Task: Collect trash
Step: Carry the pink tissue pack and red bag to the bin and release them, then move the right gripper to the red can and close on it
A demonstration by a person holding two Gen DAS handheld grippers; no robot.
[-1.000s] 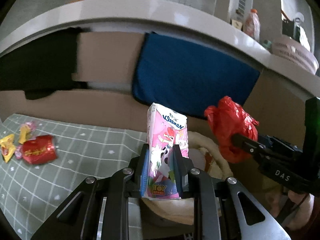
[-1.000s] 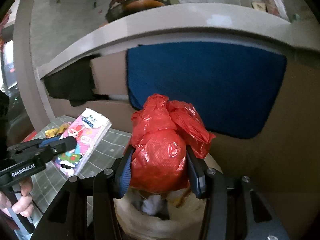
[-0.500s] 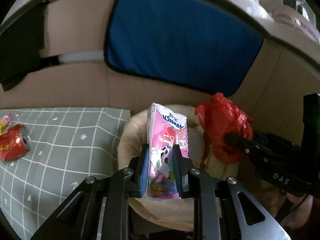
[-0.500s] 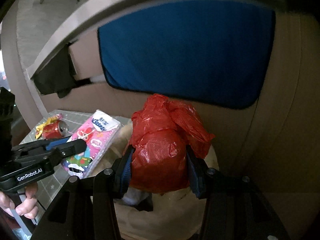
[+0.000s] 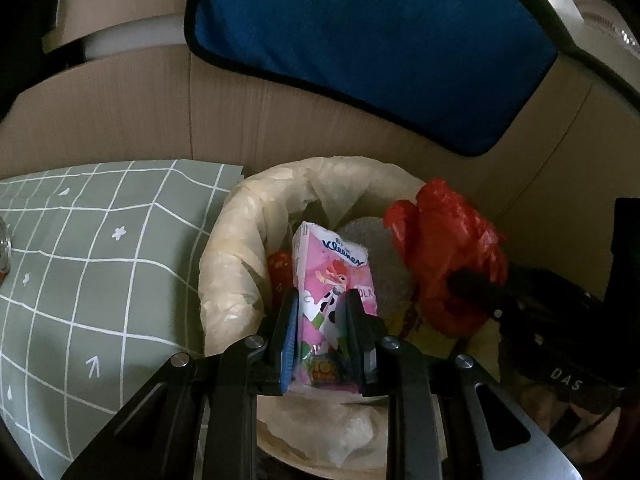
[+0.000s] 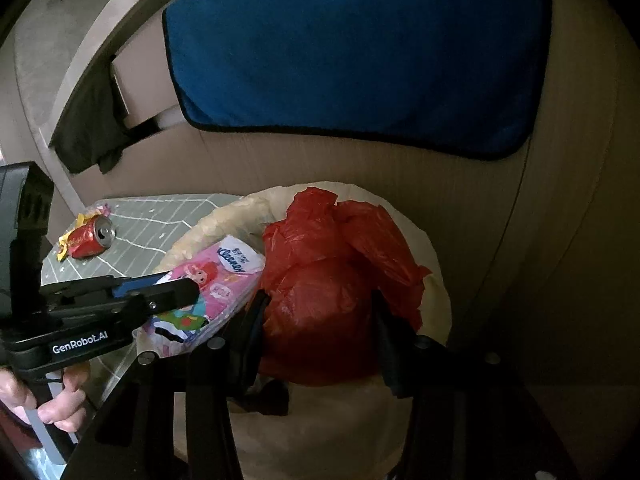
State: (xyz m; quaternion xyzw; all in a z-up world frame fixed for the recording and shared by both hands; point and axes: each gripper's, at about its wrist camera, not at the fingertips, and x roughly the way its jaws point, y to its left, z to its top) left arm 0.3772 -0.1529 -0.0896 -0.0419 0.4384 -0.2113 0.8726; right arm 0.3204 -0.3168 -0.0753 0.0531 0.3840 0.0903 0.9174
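Note:
My left gripper [image 5: 318, 300] is shut on a pink Kleenex tissue pack [image 5: 332, 276], held upright over the mouth of a round bin lined with a pale plastic bag [image 5: 224, 264]. My right gripper [image 6: 318, 300] is shut on a crumpled red plastic bag [image 6: 340, 276], also above the bin [image 6: 432, 248]. In the right wrist view the tissue pack [image 6: 216, 280] sits just left of the red bag, with the left gripper [image 6: 176, 290] clamped on it. In the left wrist view the red bag [image 5: 444, 248] hangs at the right. Some trash lies inside the bin.
A grey-green checked cloth [image 5: 92, 264] covers the surface left of the bin. A red soda can [image 6: 90, 236] and a yellow wrapper [image 6: 66, 240] lie on it. A cardboard wall [image 5: 120, 108] with a blue cloth [image 5: 372, 44] stands behind. A hand [image 6: 48, 400] holds the left gripper.
Both grippers have sunk toward the bin and tilted further down, still holding the tissue pack and the red bag. The bin's mouth now fills the middle of both views.

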